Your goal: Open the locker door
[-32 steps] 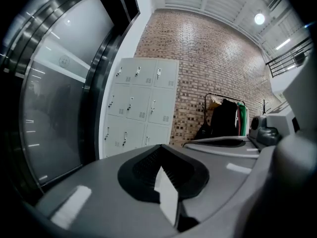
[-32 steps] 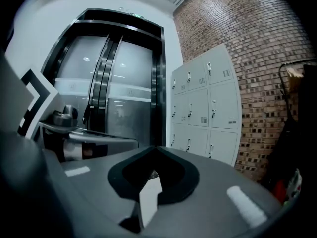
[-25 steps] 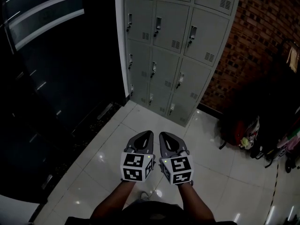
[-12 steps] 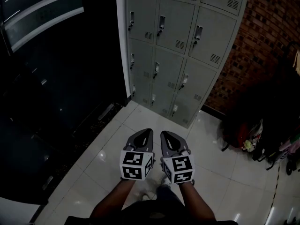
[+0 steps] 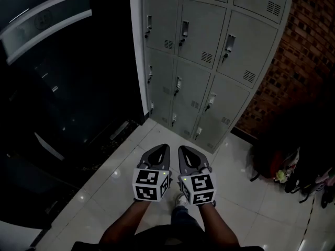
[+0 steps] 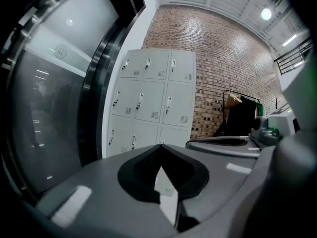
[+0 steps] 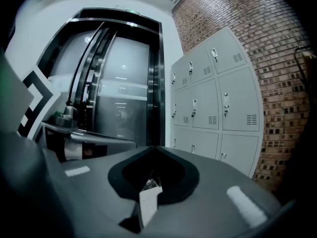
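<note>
A grey bank of metal lockers stands against the brick wall ahead, all doors closed, each with a small handle such as the one on a door. The same lockers show in the left gripper view, and the lockers also appear in the right gripper view. My left gripper and right gripper are held side by side low over the floor, well short of the lockers. Both have their jaws together, tips meeting, with nothing between them.
A dark glass revolving door fills the left. A red brick wall runs right of the lockers, with bags and clutter on the floor at its foot. Glossy white floor tiles lie between me and the lockers.
The lockers have grown larger and shifted right in the head view as I come closer. The two grippers keep their side-by-side pose, still shut.
</note>
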The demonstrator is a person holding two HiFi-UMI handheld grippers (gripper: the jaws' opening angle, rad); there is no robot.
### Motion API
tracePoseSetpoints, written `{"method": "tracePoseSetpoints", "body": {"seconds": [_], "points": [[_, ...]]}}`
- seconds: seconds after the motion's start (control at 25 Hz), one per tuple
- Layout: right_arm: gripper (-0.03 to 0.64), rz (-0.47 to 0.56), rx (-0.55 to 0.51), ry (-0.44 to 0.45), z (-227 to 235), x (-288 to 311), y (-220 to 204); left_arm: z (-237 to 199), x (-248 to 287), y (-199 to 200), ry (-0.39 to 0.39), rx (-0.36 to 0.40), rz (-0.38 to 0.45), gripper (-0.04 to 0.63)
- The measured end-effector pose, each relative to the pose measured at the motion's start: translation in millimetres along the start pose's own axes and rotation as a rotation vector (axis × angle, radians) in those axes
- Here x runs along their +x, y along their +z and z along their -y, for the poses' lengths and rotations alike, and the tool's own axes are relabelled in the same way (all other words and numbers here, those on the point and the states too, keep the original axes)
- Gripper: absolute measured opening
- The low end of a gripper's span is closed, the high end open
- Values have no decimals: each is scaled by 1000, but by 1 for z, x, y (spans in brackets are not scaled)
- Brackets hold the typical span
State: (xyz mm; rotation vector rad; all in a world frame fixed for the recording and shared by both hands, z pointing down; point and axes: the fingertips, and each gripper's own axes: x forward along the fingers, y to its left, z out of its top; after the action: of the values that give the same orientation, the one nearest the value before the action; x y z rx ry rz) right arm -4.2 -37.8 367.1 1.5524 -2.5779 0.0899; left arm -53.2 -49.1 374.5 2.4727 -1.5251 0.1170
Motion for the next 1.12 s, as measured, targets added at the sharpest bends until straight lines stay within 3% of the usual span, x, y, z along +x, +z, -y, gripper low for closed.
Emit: {"method": "tracePoseSetpoints", "body": {"seconds": [0.64, 1.12], "points": [[0, -10, 31, 94, 110, 123, 11, -37, 152, 29, 100, -15, -28, 6], [0, -1, 40, 159, 156, 185, 9, -59, 215, 37, 163, -41, -18, 6]]}}
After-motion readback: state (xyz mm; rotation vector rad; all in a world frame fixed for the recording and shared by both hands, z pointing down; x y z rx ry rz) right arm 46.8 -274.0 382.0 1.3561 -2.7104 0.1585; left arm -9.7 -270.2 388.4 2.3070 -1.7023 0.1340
